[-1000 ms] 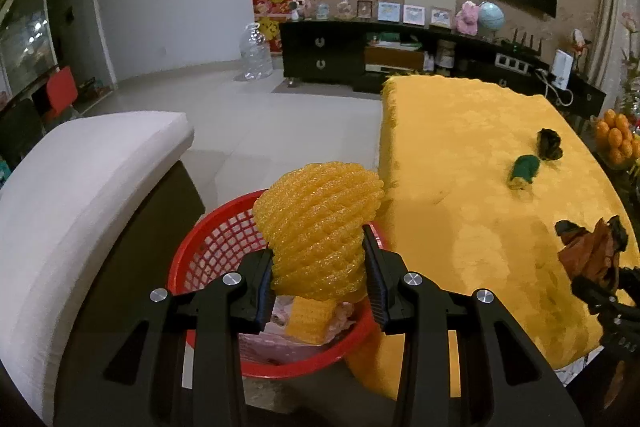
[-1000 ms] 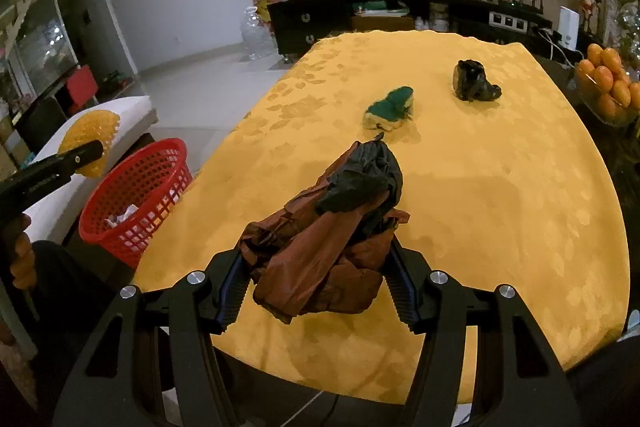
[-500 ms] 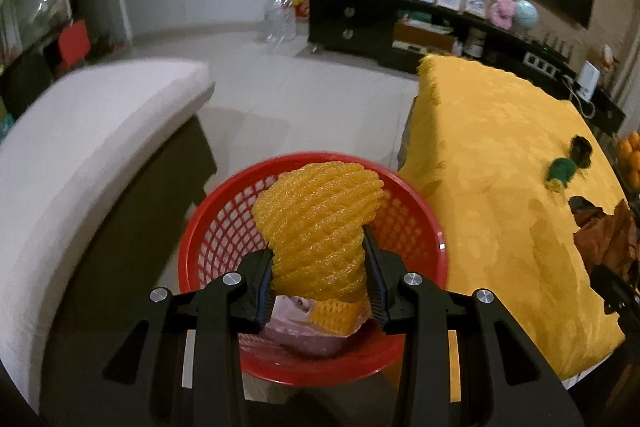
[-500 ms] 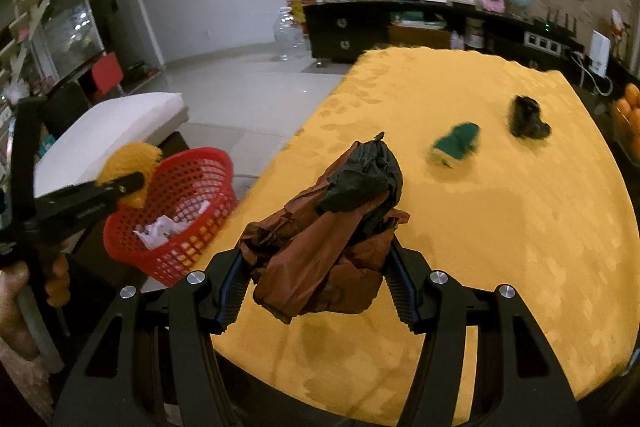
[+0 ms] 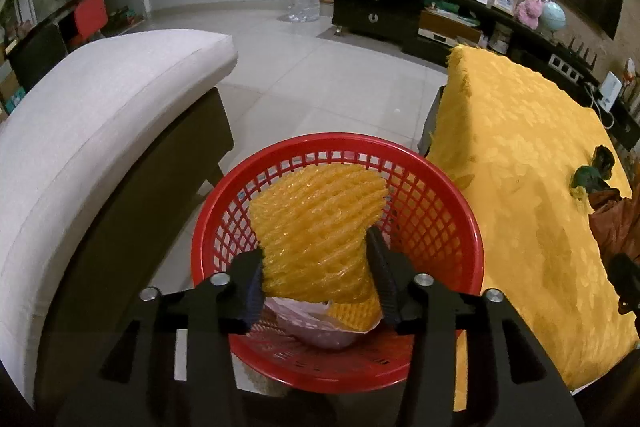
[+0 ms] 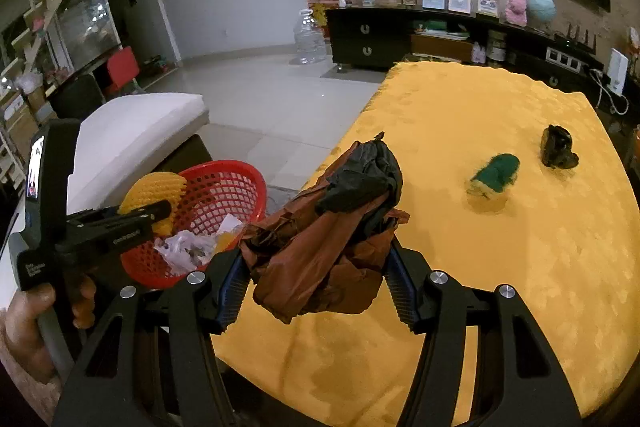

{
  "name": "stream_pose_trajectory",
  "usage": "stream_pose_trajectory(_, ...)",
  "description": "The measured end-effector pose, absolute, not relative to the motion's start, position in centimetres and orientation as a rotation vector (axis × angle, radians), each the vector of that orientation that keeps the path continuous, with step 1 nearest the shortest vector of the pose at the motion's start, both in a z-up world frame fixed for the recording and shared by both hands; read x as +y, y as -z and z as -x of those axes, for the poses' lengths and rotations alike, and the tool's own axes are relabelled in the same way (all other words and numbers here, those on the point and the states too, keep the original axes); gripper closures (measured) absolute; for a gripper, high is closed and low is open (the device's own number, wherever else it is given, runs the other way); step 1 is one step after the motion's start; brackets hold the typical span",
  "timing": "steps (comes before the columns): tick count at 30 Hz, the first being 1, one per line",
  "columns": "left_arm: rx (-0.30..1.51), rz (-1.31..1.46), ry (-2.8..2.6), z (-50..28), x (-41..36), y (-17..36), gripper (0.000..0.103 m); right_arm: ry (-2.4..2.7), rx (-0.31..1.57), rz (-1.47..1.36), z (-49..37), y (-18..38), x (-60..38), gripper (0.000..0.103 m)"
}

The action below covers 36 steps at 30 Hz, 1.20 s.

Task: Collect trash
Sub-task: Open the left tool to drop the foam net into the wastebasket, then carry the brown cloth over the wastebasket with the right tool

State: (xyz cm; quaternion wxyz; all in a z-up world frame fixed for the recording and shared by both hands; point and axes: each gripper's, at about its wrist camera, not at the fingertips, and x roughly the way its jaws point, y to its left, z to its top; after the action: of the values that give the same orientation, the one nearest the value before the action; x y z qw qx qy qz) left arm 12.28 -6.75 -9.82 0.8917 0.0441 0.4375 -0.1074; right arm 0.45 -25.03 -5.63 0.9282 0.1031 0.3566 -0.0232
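Note:
My left gripper (image 5: 316, 267) is shut on a yellow foam net (image 5: 320, 227) and holds it over the red basket (image 5: 460, 223) on the floor beside the table. The basket also shows in the right wrist view (image 6: 248, 183), with white wrappers (image 6: 188, 247) inside. My right gripper (image 6: 316, 267) is shut on a crumpled brown and black wrapper (image 6: 332, 223), held above the near left edge of the yellow table (image 6: 520, 247). A green piece of trash (image 6: 494, 173) and a black piece (image 6: 558, 149) lie further back on the table.
A white cushioned sofa (image 5: 88, 123) stands left of the basket. A dark TV cabinet (image 6: 440, 43) with frames and toys runs along the back wall. A clear water jug (image 5: 304, 1) stands on the tiled floor.
My left gripper has carried the foam net from the basket's near rim to over its middle. My right gripper has swung left toward the basket with the wrapper still held.

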Motion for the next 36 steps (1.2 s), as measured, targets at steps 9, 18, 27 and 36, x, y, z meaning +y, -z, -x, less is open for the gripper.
stream_pose_trajectory(9,0.906,-0.058,0.214,-12.2,-6.0,9.7,0.033,0.035,0.741,-0.202,-1.0,5.7,-24.5,0.045)
stream_pose_trajectory(18,0.838,0.034,0.168,-11.9,-4.0,8.3,0.025,0.013,0.753,-0.2,-1.8,5.9,-24.0,0.045)
stream_pose_trajectory(27,0.72,0.042,0.022,-11.0,-2.1,6.2,0.025,-0.053,0.751,-0.159,-4.0,5.8,-21.1,0.045)
stream_pose_trajectory(36,0.685,0.104,-0.072,-11.0,0.5,5.4,0.025,-0.162,0.787,-0.095,-7.6,6.3,-16.9,0.045)
